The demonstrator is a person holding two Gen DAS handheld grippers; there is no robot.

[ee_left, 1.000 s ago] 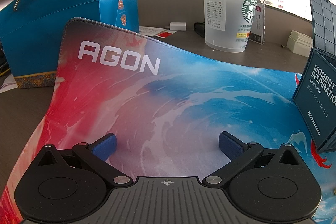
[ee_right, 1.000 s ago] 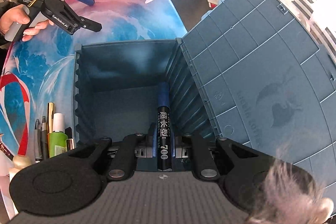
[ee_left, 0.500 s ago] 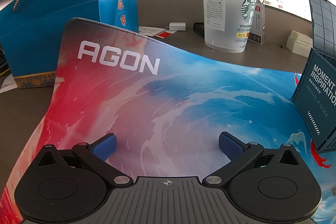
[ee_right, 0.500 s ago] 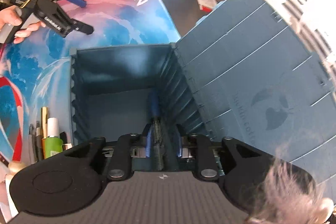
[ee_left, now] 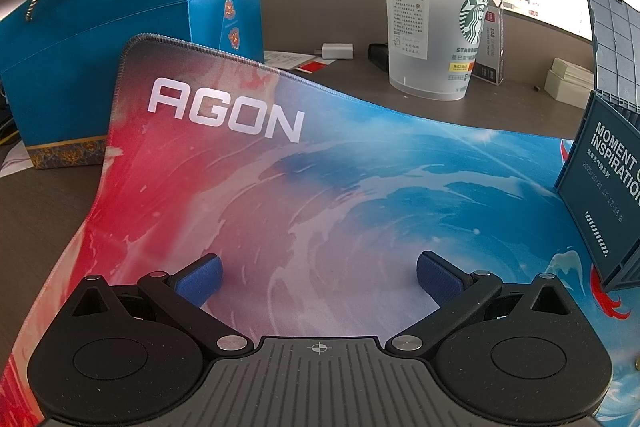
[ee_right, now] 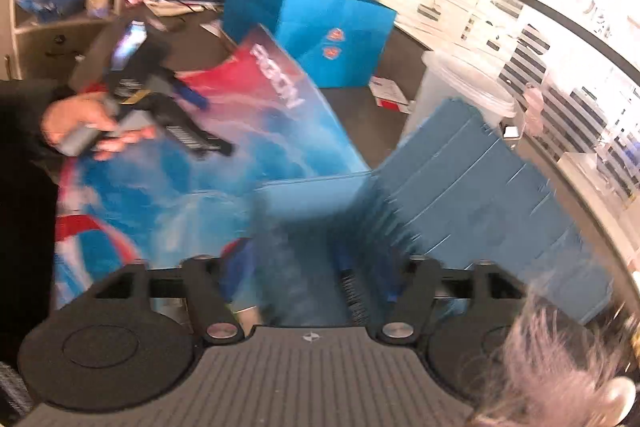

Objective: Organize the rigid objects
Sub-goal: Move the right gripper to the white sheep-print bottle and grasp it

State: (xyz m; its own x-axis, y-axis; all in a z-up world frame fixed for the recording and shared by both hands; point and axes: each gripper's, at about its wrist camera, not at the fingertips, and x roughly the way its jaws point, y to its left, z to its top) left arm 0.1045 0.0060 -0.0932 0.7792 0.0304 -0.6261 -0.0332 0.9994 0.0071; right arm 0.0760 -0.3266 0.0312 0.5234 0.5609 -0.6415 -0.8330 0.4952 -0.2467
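Observation:
My right gripper hangs above the open blue-grey storage box, and its jaws are opening wide. The view is blurred. A black marker with white print shows as a streak between the jaws, close to the right blue pad, and neither pad presses on it. The box lid stands open to the right. My left gripper is open and empty over the AGON desk mat. A hand holds that left gripper at the mat's far left. The box's printed side shows at the right edge.
A blue gift bag stands behind the mat's far left corner. A clear Starbucks cup and a small carton stand behind the mat. White boxes lie far right. A furry thing covers the lower right corner.
The right gripper let go of the marker over the box, spread its jaws, and pulled back and upward. The left gripper has kept still.

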